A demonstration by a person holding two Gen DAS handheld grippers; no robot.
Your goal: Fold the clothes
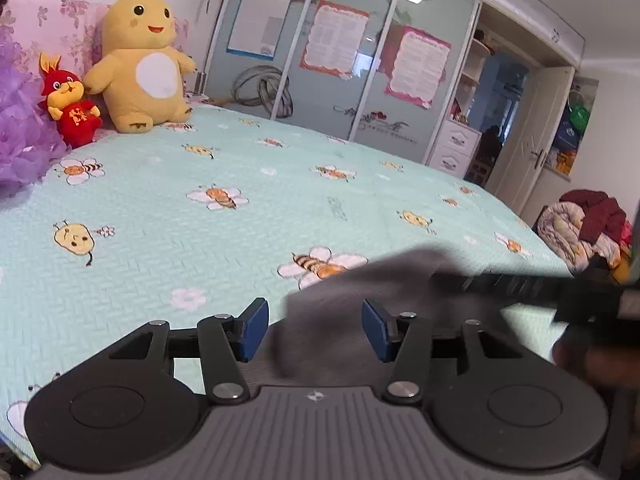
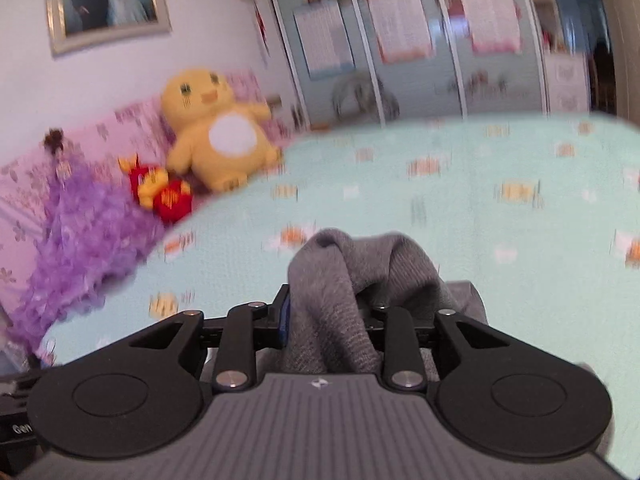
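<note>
Our left gripper (image 1: 315, 330) stands apart, pads clear of the grey garment (image 1: 360, 292) at lower centre on the bed (image 1: 200, 240). Our right gripper (image 2: 332, 320) is draped in the garment (image 2: 352, 280); we cannot tell whether it is clamped.

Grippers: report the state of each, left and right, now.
Left gripper: open, grey knit garment between the pads, not pinched.
Right gripper: shut on the grey knit garment.

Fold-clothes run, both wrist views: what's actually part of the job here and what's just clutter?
Job:
- grey knit garment, bunched in the right tool
- left tool, pads apart, grey cloth between them
- bee-print bed cover, the work surface

Clutter:
- yellow plush
- red rabbit plush
- purple frilly item
- clothes heap off the bed
</note>
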